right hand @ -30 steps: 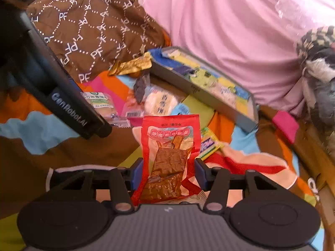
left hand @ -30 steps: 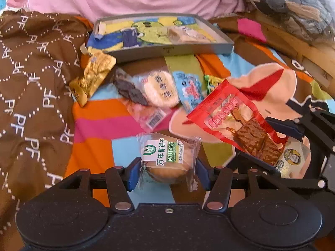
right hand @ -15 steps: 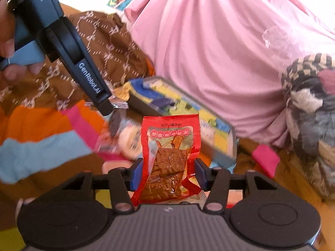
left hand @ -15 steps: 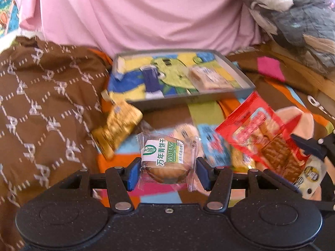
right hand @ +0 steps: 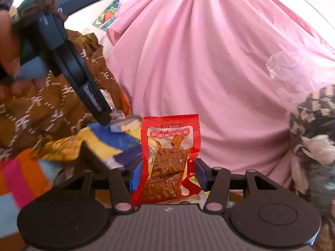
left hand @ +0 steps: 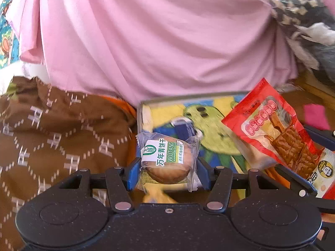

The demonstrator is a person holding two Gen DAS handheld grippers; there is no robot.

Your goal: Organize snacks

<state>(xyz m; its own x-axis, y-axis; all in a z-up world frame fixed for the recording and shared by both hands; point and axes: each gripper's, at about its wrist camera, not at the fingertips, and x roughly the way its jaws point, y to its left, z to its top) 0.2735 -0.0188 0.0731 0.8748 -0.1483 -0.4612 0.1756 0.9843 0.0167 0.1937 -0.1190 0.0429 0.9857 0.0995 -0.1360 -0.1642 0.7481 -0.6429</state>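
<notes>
Left wrist view: the grey tray with its cartoon lining holds one dark blue packet. The left gripper pinches one clear-wrapped biscuit over the tray's near edge; brown patterned cloth lies left, pink fabric behind.

Right wrist view: the right gripper clamps one red snack pouch upright, with the tray blurred behind.

A home, most likely a bedroom, seen from on top of a bed. Shown by the pink bedsheet heaped in soft folds, the brown patterned blanket beside it, the striped orange, pink and blue cover underneath, and a bundle of checked cloth off to the side. Also a cartoon-printed tray laid straight on the bedding.
</notes>
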